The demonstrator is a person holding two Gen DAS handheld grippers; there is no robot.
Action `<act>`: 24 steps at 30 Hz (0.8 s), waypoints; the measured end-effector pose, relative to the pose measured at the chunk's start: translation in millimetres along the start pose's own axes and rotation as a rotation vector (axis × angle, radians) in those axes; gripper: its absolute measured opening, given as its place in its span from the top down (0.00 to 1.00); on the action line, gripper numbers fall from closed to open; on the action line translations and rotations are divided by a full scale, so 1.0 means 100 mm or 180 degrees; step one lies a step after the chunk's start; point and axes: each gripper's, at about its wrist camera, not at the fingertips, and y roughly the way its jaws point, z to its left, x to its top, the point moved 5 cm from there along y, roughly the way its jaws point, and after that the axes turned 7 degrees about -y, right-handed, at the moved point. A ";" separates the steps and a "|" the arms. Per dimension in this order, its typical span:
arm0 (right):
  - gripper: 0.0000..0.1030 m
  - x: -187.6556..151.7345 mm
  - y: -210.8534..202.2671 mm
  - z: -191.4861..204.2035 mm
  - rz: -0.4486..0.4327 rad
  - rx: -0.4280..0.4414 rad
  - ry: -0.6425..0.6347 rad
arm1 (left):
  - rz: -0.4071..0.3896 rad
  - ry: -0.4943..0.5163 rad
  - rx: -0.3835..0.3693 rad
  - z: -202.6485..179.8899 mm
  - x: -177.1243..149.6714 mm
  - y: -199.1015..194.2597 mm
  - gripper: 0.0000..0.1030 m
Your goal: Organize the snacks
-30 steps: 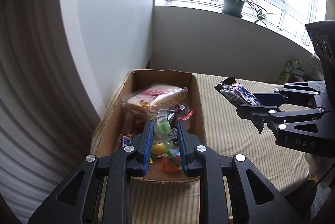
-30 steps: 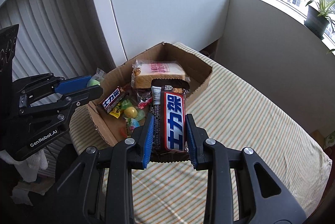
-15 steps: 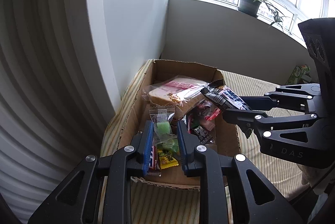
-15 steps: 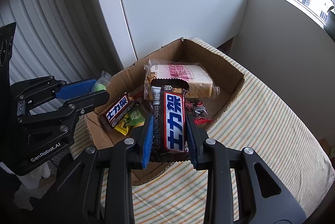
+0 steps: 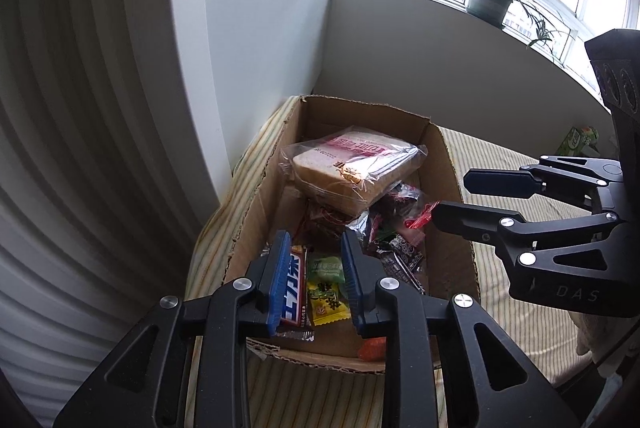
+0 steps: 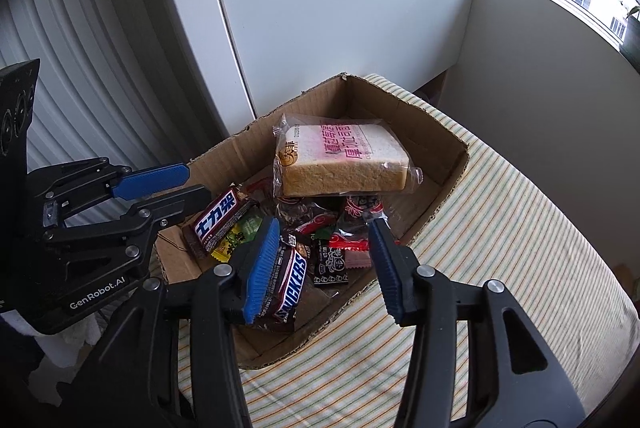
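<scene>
An open cardboard box (image 6: pixel 436 164) sits on a striped cloth (image 6: pixel 500 248) over the tabletop, in a corner below a window. The box holds the snacks. A bagged slice of thick toast (image 6: pixel 340 160) lies on top of the pile toward the box's far end. Nearer the box's front lie two Snickers bars: one (image 6: pixel 218 222) with Chinese lettering by the left wall, another (image 6: pixel 286 282) face up against the front wall. Small wrapped candies (image 6: pixel 340 252) fill the middle of the box.

The right gripper (image 6: pixel 324 264) hovers over the box's front edge. Its jaws have just been opening and now stand spread, pinching nothing; the Snickers bar lies loose in the box below. The left gripper (image 5: pixel 316 276) hangs over the box's front left corner, its jaws slightly parted and empty, with a green candy packet (image 5: pixel 326 268) lying beneath them.
</scene>
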 end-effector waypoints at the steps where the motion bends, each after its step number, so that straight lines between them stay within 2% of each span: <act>1: 0.53 0.00 -0.02 0.00 -0.0005 -0.0004 -0.0003 | -0.0004 0.0001 -0.0001 0.00 0.00 -0.01 0.76; 17: 0.53 -0.08 -0.56 0.01 -0.0241 -0.0097 0.0005 | -0.0260 0.0074 0.0044 -0.16 0.01 -0.44 0.76; 19: 0.47 -0.11 -0.64 0.00 -0.0288 -0.0126 0.0012 | -0.0300 0.0068 0.0044 -0.18 0.01 -0.51 0.69; 20: 0.39 -0.13 -0.69 0.01 -0.0325 -0.0138 0.0006 | -0.0330 0.0070 0.0051 -0.19 0.01 -0.55 0.64; 23: 0.38 -0.19 -0.83 0.02 -0.0413 -0.0190 -0.0009 | -0.0430 0.0101 0.0098 -0.23 -0.01 -0.66 0.51; 24: 0.38 -0.22 -0.87 0.02 -0.0435 -0.0198 -0.0003 | -0.0448 0.0105 0.0098 -0.24 -0.02 -0.69 0.50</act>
